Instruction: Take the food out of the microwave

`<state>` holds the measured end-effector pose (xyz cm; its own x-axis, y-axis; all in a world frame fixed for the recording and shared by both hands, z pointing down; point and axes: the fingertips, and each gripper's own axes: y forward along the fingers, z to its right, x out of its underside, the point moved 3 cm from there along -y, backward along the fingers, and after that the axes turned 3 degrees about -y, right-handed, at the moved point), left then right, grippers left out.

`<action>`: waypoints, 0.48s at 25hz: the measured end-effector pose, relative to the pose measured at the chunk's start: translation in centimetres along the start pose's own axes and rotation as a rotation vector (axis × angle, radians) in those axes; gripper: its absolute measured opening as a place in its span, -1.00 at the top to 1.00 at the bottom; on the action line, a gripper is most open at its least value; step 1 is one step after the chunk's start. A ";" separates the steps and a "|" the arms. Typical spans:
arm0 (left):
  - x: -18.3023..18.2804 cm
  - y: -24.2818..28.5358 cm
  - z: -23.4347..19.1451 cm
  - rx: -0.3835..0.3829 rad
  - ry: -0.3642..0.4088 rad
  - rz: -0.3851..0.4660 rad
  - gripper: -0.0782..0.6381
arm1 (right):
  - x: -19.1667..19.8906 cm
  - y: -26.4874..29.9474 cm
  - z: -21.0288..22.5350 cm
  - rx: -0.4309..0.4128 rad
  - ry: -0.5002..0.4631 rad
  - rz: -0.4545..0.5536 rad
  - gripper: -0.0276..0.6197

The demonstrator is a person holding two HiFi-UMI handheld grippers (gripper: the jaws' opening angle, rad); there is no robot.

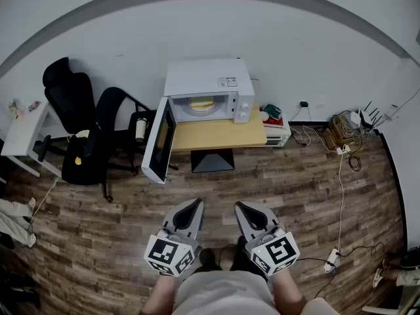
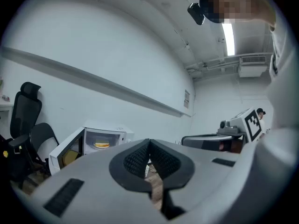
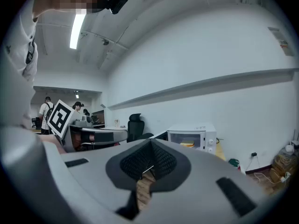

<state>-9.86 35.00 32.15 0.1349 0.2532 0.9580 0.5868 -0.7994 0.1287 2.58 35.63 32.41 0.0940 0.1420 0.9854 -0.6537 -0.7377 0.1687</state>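
Note:
A white microwave [image 1: 207, 84] stands on a low wooden table [image 1: 220, 135] by the far wall, its door [image 1: 159, 140] swung open to the left. Inside sits the food [image 1: 201, 102], a yellow and orange item on the turntable. It also shows in the left gripper view as the food [image 2: 101, 144] and in the right gripper view as the food [image 3: 187, 144]. My left gripper [image 1: 195, 204] and right gripper [image 1: 241, 207] are held side by side over the wood floor, well short of the table. Both point toward the microwave with jaws shut and nothing between them.
Two black office chairs [image 1: 88, 126] stand left of the open door, next to a white desk [image 1: 23, 133]. Cables and a power strip [image 1: 341, 146] lie on the floor at the right. A low white shelf [image 1: 279, 133] adjoins the table. People stand in the background [image 3: 46, 108].

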 end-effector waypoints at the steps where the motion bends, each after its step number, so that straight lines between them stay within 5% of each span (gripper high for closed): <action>1: -0.1 -0.2 -0.1 0.000 -0.001 0.001 0.76 | 0.0 0.0 -0.2 0.002 -0.002 -0.002 0.92; 12: 0.0 -1.5 -1.4 0.004 -0.010 -0.014 0.76 | -0.1 0.2 -0.9 0.040 -0.023 -0.019 0.92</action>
<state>-11.85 35.46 32.29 0.1340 0.2699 0.9535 0.5923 -0.7932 0.1414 1.74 36.10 32.28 0.1239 0.1412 0.9822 -0.6212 -0.7608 0.1877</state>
